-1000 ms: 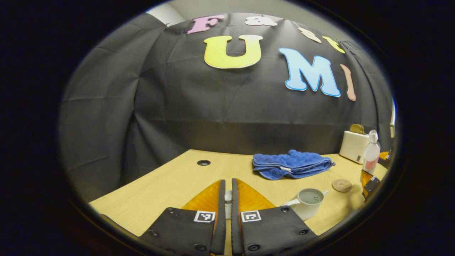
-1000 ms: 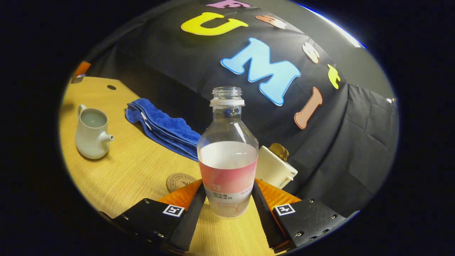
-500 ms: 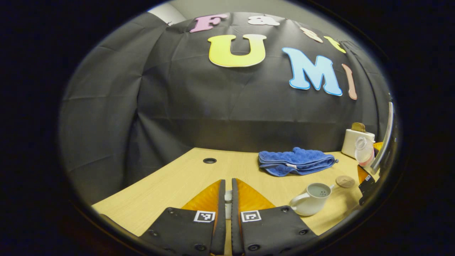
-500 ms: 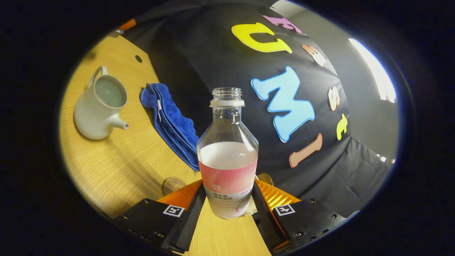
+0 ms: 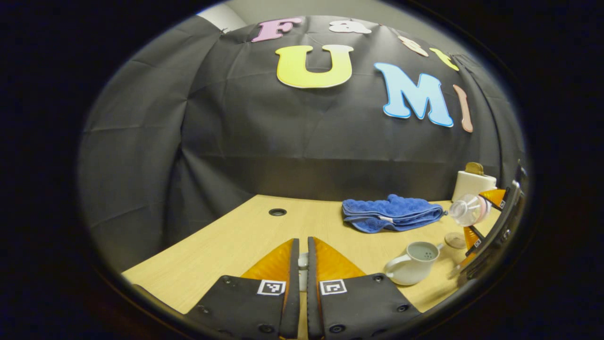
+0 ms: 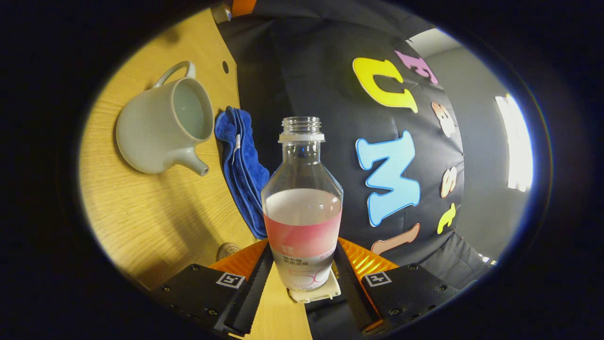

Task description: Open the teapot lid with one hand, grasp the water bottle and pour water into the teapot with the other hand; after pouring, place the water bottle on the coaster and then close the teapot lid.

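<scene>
My left gripper (image 5: 302, 242) is shut on a small white piece, the teapot lid (image 5: 302, 270), held above the table's near side. The pale teapot (image 5: 415, 263) stands open to its right, with strainer holes showing inside. In the right gripper view my right gripper (image 6: 302, 245) is shut on the uncapped water bottle (image 6: 302, 208), which has a pink label and is partly full. The view is rolled, so the teapot (image 6: 160, 126) lies up and to the left of the bottle's mouth. Seen from the left gripper view, the bottle (image 5: 467, 209) leans over, neck towards the teapot, in the right gripper (image 5: 488, 219).
A round cork coaster (image 5: 455, 240) lies just behind the teapot, also the coaster (image 6: 229, 250) by my right fingers. A folded blue towel (image 5: 392, 213) lies at the back. A white box (image 5: 473, 185) stands at the far right. The wooden table (image 5: 226, 245) has a cable hole (image 5: 277, 212).
The right gripper has tilted the bottle further over and brought it closer to the teapot, which looks larger in its view. The left gripper has held still with the lid.
</scene>
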A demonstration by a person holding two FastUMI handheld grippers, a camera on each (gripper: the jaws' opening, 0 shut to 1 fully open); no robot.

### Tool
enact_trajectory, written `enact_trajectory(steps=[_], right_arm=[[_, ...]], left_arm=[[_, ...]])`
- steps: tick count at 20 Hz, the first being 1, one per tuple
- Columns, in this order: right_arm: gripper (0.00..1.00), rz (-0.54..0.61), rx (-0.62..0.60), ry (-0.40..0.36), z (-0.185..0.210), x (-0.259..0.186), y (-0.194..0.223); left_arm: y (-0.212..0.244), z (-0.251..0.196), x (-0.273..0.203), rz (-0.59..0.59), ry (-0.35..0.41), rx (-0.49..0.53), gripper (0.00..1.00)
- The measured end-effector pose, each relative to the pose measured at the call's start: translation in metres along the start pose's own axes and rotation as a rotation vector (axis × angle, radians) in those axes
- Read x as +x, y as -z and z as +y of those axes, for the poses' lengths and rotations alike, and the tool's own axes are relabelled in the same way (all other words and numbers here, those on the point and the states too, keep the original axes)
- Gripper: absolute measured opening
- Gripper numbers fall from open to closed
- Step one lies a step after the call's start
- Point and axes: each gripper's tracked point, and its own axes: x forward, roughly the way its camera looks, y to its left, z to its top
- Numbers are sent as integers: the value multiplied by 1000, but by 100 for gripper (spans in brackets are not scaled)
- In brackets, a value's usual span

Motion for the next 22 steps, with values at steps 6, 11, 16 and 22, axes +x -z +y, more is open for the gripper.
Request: enact_trajectory(steps=[6,11,16,22], right_arm=[[77,-48,-136,8,0,-1,-5],[77,-102,-241,18,-2,4,-14],[77,-142,-308,39,-6,7,-22],[77,-170,-384,37,-5,10,-24]], left_arm=[[3,-2,1,10,6,2,13],[4,-2,1,16,6,6,13],[5,-3,1,20,5,9,13],[5,-4,1,22,8,12,13]])
